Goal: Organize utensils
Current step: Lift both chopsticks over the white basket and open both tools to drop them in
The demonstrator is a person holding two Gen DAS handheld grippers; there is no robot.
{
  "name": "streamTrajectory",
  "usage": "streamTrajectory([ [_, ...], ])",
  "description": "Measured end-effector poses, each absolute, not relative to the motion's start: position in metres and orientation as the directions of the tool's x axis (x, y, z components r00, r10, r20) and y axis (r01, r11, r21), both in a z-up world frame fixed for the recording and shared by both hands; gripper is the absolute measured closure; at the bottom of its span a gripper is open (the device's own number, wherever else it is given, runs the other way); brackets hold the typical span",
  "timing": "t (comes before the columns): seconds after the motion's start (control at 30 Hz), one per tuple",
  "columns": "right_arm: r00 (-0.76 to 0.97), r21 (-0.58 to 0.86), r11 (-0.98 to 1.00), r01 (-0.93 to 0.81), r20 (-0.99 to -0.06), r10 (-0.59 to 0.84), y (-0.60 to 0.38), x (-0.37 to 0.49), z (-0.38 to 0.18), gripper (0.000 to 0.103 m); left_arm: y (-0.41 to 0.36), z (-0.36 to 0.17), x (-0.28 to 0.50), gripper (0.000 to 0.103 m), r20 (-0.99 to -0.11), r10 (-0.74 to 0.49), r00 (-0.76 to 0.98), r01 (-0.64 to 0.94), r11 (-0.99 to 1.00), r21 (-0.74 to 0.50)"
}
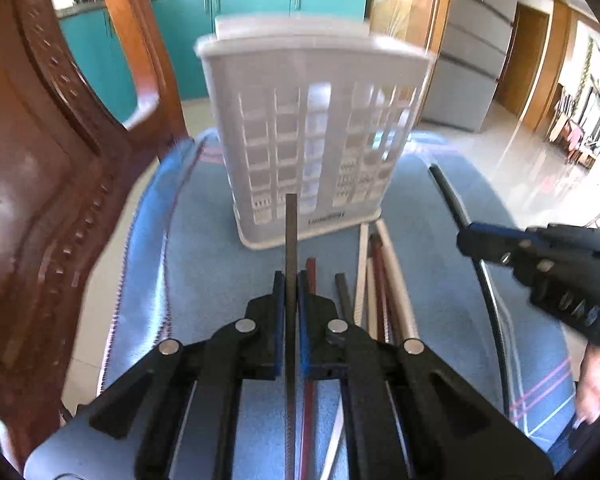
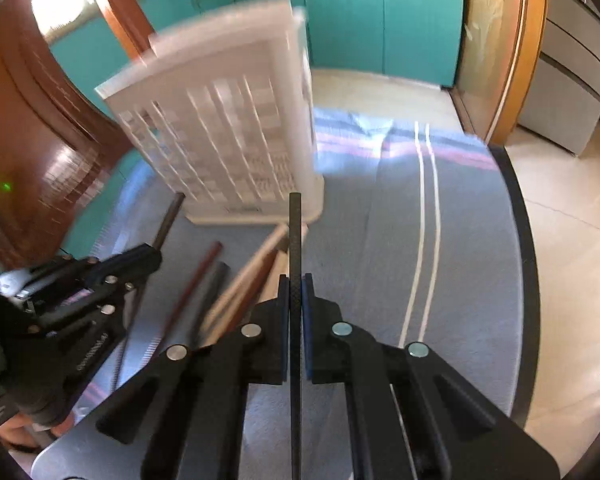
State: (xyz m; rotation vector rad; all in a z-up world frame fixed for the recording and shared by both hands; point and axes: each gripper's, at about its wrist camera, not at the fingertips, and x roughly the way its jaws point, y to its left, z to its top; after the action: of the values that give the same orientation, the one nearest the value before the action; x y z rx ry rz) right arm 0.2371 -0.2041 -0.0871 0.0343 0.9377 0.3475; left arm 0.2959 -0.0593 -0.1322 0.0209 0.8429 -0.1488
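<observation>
My left gripper is shut on a dark grey chopstick that sticks out forward toward the white slotted utensil basket. In the right wrist view, my right gripper is shut on a black chopstick of its own, with the basket ahead and to the left. Several loose chopsticks, red, dark and white, lie on the blue cloth just in front of the basket. Each gripper shows in the other's view: the right gripper with its black stick, the left gripper with its dark stick.
A carved wooden chair stands close on the left of the table. The table's dark rim curves along the right, with tiled floor beyond. Teal cabinets line the back. A person's hand holds the right gripper.
</observation>
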Motion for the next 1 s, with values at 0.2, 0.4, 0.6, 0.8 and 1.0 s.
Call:
streamTrajectory([
  [0.2,0.599,0.247,0.913,-0.326,-0.693,0.401,-0.225,0.218,-0.041,0.096,-0.054,-0.112,0.280,0.096,-0.688,-0.129,0.714,0.145,0.989,-0.034],
  [0.4,0.658,0.279,0.879,-0.387,-0.584,0.475,-0.238,0.190,0.012,0.096,-0.040,-0.070,0.247,0.096,-0.597,-0.169,0.784,0.151,0.985,-0.080],
  [0.6,0.721,0.287,0.869,-0.403,-0.485,0.495,-0.244,0.170,0.062,0.096,-0.028,-0.005,0.221,0.096,-0.451,-0.229,0.863,0.185,0.973,-0.141],
  [0.8,0.782,0.306,0.867,-0.394,-0.383,0.491,-0.251,0.183,0.102,0.096,-0.008,0.057,0.223,0.096,-0.295,-0.232,0.927,0.177,0.963,-0.201],
  [1.0,0.920,0.317,0.892,-0.322,-0.116,0.374,-0.256,0.191,0.123,0.096,0.009,0.085,0.219,0.096,-0.124,-0.129,0.984,0.090,0.956,-0.279],
])
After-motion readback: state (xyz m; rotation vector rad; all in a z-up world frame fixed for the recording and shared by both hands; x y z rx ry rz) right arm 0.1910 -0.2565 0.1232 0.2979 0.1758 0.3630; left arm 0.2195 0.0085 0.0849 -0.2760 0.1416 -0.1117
